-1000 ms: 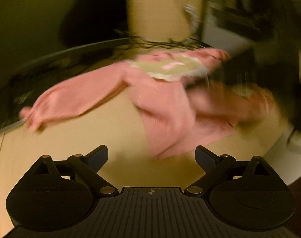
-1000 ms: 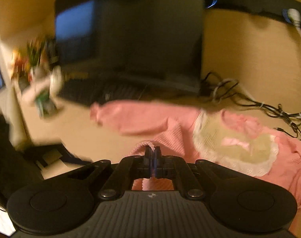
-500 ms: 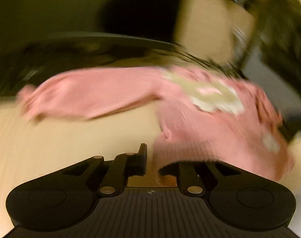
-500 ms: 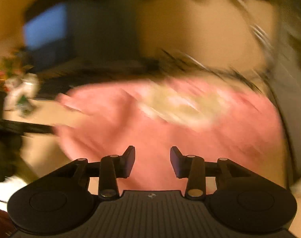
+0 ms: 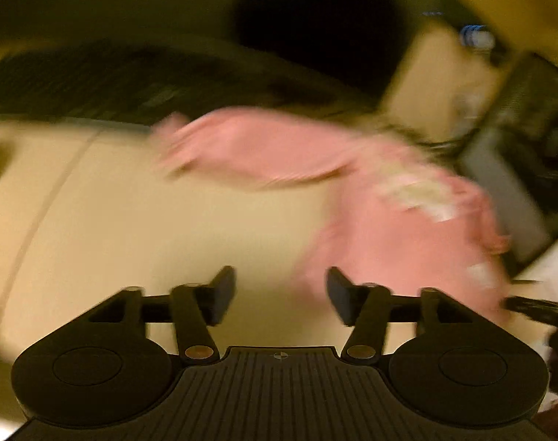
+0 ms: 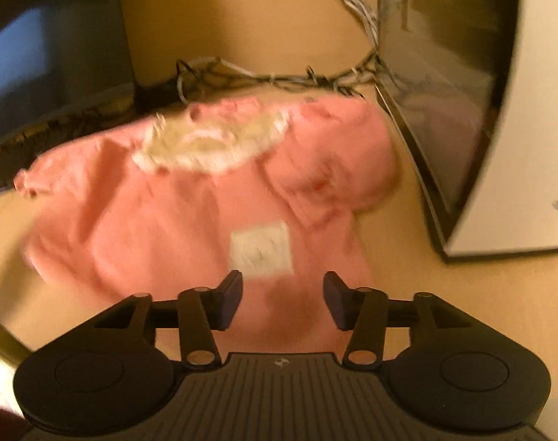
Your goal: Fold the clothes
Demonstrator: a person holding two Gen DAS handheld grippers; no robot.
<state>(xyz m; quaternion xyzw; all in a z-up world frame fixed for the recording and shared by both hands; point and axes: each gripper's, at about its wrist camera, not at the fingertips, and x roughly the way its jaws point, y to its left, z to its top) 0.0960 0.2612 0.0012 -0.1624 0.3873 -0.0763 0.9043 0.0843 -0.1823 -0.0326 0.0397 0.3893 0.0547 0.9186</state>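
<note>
Lying flat, one pink sweater (image 6: 190, 217)

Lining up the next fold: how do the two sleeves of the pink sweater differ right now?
On the pink sweater, the left sleeve lies stretched out flat across the table. The right sleeve is bunched and folded in over the body, near the white label. Both are pink knit, and neither is gripped.

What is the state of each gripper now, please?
Left gripper: open, holding nothing.
Right gripper: open, holding nothing, above the pink sweater.
</note>
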